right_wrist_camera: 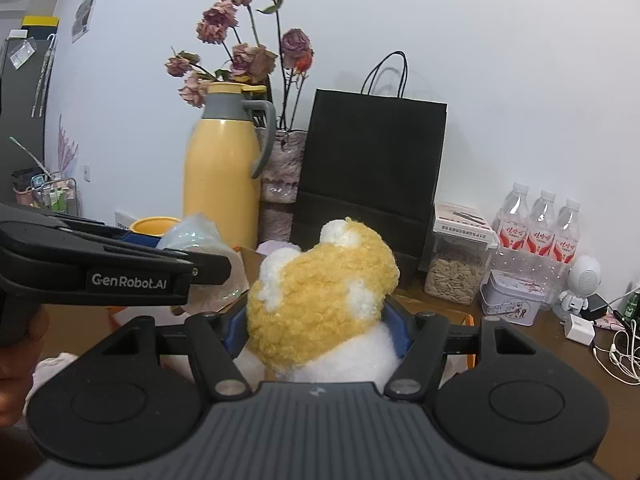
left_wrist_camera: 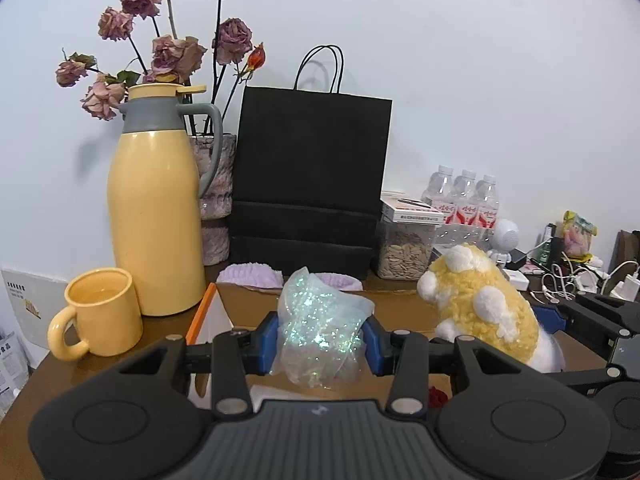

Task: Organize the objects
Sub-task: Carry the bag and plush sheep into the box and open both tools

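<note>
Left gripper (left_wrist_camera: 320,346) pinching crinkly iridescent plastic bag (left_wrist_camera: 322,326) between blue pads, held above open cardboard box (left_wrist_camera: 248,308). Right gripper (right_wrist_camera: 318,326) clamped on yellow-and-white plush toy (right_wrist_camera: 320,304) — side by side, also over box. Beyond: yellow mug (left_wrist_camera: 100,314), yellow thermos jug (left_wrist_camera: 158,216), dried roses (left_wrist_camera: 176,52), black paper bag (left_wrist_camera: 312,184), water bottles (left_wrist_camera: 464,200) against wall.

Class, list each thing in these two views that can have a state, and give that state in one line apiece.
left gripper: shut on iridescent bag
right gripper: shut on plush toy
thermos: upright, lid closed
mug: upright
black paper bag: standing
</note>
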The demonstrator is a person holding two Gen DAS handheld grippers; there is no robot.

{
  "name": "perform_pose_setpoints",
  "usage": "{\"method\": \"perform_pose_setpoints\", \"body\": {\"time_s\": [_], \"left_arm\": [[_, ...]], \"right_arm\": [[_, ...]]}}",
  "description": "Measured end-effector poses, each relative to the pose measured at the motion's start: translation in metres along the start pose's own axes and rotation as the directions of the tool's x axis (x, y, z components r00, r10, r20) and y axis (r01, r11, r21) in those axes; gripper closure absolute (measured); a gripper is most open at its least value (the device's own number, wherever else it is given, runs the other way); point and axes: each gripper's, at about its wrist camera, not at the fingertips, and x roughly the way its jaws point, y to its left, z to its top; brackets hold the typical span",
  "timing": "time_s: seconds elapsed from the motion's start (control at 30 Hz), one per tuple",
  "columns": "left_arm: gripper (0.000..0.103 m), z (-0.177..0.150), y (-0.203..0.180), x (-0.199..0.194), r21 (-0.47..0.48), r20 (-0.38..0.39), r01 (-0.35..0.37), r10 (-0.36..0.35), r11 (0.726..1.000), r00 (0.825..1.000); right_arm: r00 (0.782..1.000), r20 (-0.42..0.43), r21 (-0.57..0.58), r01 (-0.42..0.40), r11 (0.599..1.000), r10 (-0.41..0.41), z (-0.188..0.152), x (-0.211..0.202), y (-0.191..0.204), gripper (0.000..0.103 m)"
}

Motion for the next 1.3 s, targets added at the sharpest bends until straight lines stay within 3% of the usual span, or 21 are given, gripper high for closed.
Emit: {"method": "perform_pose_setpoints", "body": {"time_s": [0.13, 0.5, 0.9, 1.07, 1.1, 1.13, 1.17, 1.23, 1.3], "left_arm": [[0.062, 0.004, 0.001, 0.020, -0.001, -0.011, -0.009, 0.009, 1.000, 1.000], [0.062, 0.002, 0.005, 0.068, 0.014, -0.078, -0.031, 0.032, 0.999, 0.996], [0.061, -0.002, 0.006, 0.075, 0.040, -0.083, -0.049, 0.052, 0.998, 0.995], [0.056, -0.004, 0.007, 0.078, 0.035, -0.097, -0.062, 0.065, 0.997, 0.993], [0.053, -0.005, 0.008, 0.078, 0.033, -0.103, -0.060, 0.063, 0.998, 0.993], [0.041, -0.005, 0.008, 0.080, 0.031, -0.110, -0.060, 0.063, 0.998, 0.992], [0.019, -0.005, 0.008, 0.080, 0.031, -0.112, -0.062, 0.065, 0.998, 0.992], [0.000, -0.005, 0.007, 0.080, 0.032, -0.104, -0.068, 0.070, 0.997, 0.992], [0.000, -0.006, 0.006, 0.079, 0.033, -0.095, -0.074, 0.077, 0.997, 0.992]], "right_arm": [[0.999, 0.015, 0.008, 0.038, 0.999, -0.038, -0.004, 0.017, -0.006, 0.036], [0.999, -0.038, 0.006, 0.019, 1.000, -0.019, -0.012, 0.058, -0.023, 0.036], [0.996, -0.092, 0.016, -0.001, 1.000, 0.002, -0.021, 0.072, -0.027, 0.035], [0.992, -0.126, 0.034, 0.006, 0.999, -0.002, -0.024, 0.076, -0.029, 0.032], [0.991, -0.131, 0.038, 0.008, 0.999, -0.003, -0.024, 0.077, -0.029, 0.024], [0.991, -0.135, 0.040, 0.010, 0.999, -0.005, -0.024, 0.078, -0.030, 0.006], [0.991, -0.131, 0.044, 0.011, 0.999, -0.005, -0.024, 0.077, -0.031, 0.000], [0.992, -0.124, 0.053, 0.007, 0.999, -0.001, -0.023, 0.076, -0.031, 0.000], [0.992, -0.126, 0.053, 0.013, 0.999, -0.006, -0.023, 0.076, -0.032, 0.000]]}}
